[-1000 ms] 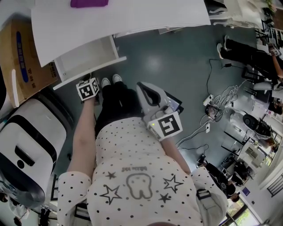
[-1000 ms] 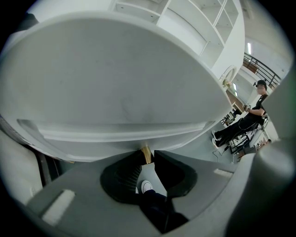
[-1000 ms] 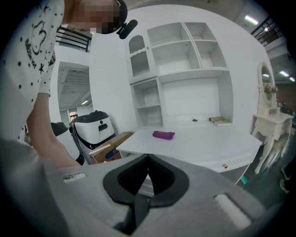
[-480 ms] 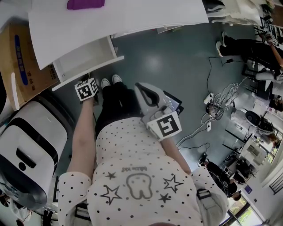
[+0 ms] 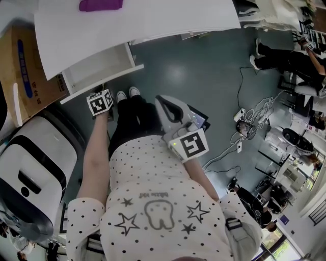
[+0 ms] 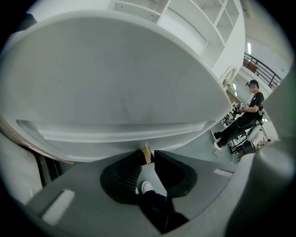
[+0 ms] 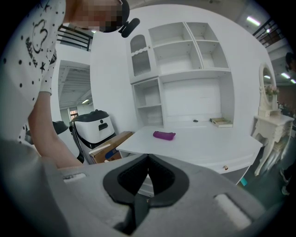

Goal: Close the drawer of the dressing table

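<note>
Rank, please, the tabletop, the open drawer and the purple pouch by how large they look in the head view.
1. tabletop, by far the largest.
2. open drawer.
3. purple pouch, smallest, though the picture's top edge cuts it off.

The dressing table (image 5: 137, 20) and its drawer (image 5: 99, 69) are plain white; the drawer knob (image 6: 146, 154) is brass-gold. A purple item (image 5: 101, 4) lies on the far tabletop. The floor (image 5: 204, 66) is dark grey-green. At the left, the cardboard box (image 5: 23, 66) is brown with a blue mark, and the near-left machine (image 5: 30, 168) is white with black panels. The shirt (image 5: 153, 204) is white with small black dots, outlined stars and a tooth drawing. The trousers (image 5: 132, 120) are black and the shoes (image 5: 127, 93) white. The left gripper (image 6: 148, 155) and right gripper (image 7: 148, 159) are grey with black pads, and their cubes carry black-on-white square markers.
</note>
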`<state>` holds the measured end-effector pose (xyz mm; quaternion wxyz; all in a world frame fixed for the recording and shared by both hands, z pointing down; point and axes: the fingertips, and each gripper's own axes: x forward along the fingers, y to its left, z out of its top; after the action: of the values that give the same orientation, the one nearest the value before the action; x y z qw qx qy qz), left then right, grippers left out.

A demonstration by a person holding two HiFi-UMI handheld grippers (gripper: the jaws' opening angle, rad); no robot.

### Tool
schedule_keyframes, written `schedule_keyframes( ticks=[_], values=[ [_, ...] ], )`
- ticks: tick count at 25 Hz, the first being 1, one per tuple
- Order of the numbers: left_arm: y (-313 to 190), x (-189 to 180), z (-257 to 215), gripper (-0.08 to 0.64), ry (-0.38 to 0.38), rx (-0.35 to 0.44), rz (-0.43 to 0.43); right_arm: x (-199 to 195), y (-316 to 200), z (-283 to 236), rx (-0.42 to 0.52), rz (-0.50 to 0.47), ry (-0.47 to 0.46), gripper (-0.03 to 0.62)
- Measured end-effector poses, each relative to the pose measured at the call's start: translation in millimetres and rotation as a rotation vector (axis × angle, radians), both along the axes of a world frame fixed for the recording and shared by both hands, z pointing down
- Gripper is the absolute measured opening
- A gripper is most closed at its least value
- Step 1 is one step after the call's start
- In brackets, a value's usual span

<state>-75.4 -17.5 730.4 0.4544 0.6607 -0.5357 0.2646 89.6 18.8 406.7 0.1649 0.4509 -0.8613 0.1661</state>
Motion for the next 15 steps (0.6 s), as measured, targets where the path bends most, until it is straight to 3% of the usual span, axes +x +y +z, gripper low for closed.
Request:
schedule_keyframes(
  ticks=[11, 15],
  values=[
    [3.5, 9.3, 3.6, 0.091, 0.02, -0.065, 0.024, -18.8, -20.2, -12.5, 0.05, -0.033, -0.037, -0.003],
    [2.6, 10.3, 3.5, 0.091, 0.014, -0.076, 0.019, -29.5, -33.6, -17.0, 0.031, -0.085, -0.051, -0.003]
  ],
)
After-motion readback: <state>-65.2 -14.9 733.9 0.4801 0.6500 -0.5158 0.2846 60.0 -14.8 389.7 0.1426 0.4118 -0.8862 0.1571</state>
